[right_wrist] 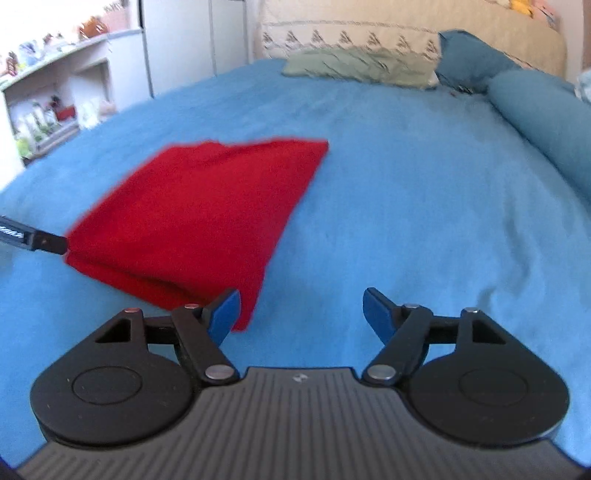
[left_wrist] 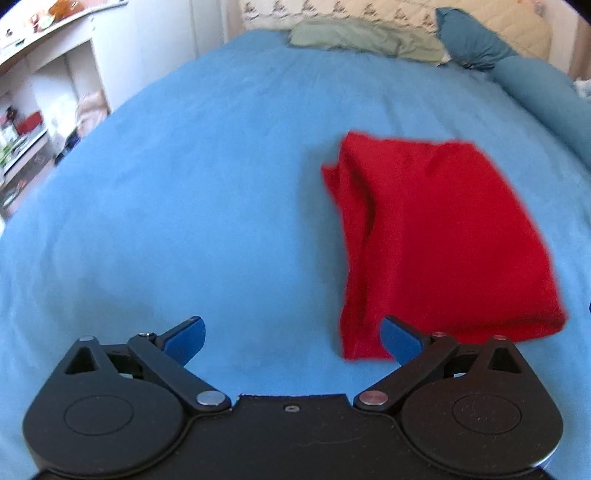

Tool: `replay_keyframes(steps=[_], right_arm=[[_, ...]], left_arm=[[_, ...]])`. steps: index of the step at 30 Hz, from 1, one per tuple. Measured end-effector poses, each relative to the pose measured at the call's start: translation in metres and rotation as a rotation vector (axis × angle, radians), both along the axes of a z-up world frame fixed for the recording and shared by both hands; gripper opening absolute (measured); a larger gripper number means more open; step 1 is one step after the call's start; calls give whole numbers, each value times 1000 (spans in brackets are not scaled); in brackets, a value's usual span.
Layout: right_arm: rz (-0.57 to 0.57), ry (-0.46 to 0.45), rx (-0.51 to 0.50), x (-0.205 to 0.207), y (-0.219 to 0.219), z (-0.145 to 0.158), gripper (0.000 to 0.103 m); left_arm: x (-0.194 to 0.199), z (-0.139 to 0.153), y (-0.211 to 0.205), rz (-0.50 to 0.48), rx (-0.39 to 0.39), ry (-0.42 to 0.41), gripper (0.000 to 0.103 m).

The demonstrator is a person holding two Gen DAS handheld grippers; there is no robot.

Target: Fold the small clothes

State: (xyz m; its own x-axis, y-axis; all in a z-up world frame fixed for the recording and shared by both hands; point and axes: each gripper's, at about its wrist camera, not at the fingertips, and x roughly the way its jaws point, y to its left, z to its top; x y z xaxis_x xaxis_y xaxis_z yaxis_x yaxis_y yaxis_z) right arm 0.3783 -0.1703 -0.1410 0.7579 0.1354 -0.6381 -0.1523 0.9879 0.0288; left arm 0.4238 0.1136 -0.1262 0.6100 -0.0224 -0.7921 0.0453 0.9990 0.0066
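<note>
A folded red garment (left_wrist: pixel 443 240) lies flat on the blue bedspread (left_wrist: pixel 184 221), with creases along its left side. My left gripper (left_wrist: pixel 291 332) hovers open just left of the garment's near corner, and its right blue pad (left_wrist: pixel 399 339) overlaps the cloth's near edge. In the right wrist view the same red garment (right_wrist: pixel 199 206) sits to the left. My right gripper (right_wrist: pixel 301 306) stands open over bare bedspread (right_wrist: pixel 406 221), its left pad (right_wrist: pixel 225 310) by the garment's near right corner. One black finger of the left gripper (right_wrist: pixel 44 242) shows at the garment's left corner.
At the head of the bed lie a pale green cloth (left_wrist: pixel 362 37), a dark blue pillow (left_wrist: pixel 476 40) and a patterned cream pillow (right_wrist: pixel 351 33). A blue bolster (right_wrist: pixel 546 122) runs along the right side. White shelves (left_wrist: pixel 33 122) with small items stand past the bed's left edge.
</note>
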Motion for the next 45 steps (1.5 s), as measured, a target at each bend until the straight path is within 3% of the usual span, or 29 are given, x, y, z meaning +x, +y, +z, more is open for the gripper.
replay_keyframes(steps=[1, 3, 5, 7, 9, 13, 19, 24, 26, 28, 29, 31, 33, 39, 45], right_arm=[[5, 5, 22, 3, -4, 11, 103], [-3, 26, 86, 16, -12, 34, 103], [6, 62, 171, 34, -19, 53, 103], [2, 117, 250, 56, -23, 63, 103], [-15, 167, 312, 77, -28, 63, 103], [-71, 300, 395, 123, -33, 34, 103], [-122, 399, 558, 150, -34, -21, 103], [-100, 413, 566, 166, -26, -45, 80], [-93, 400, 583, 169, -24, -47, 76], [-102, 399, 583, 170, -21, -49, 69], [-104, 397, 576, 169, -20, -50, 64], [-101, 379, 567, 167, -18, -46, 45], [-87, 345, 548, 164, -12, -37, 40], [-46, 316, 542, 131, -16, 11, 38], [-14, 271, 471, 45, -47, 60, 38]], left_arm=[[6, 11, 2, -10, -12, -6, 103], [21, 32, 3, -23, -33, -5, 103], [44, 49, 4, -63, -103, 16, 103], [70, 54, 6, -94, -182, 56, 103], [94, 47, 4, -103, -209, 111, 102], [126, 14, 0, -99, -261, 218, 90], [139, -25, -2, -96, -329, 244, 70], [148, -42, -4, -112, -396, 238, 63], [150, -47, -6, -108, -438, 231, 46], [152, -50, -6, -86, -468, 233, 38], [152, -49, -6, -75, -470, 228, 34], [148, -43, -6, -69, -467, 217, 27], [142, -33, -8, -70, -455, 201, 24], [108, 8, -32, -105, -386, 171, 21], [18, 53, -79, -199, -347, 106, 21]])
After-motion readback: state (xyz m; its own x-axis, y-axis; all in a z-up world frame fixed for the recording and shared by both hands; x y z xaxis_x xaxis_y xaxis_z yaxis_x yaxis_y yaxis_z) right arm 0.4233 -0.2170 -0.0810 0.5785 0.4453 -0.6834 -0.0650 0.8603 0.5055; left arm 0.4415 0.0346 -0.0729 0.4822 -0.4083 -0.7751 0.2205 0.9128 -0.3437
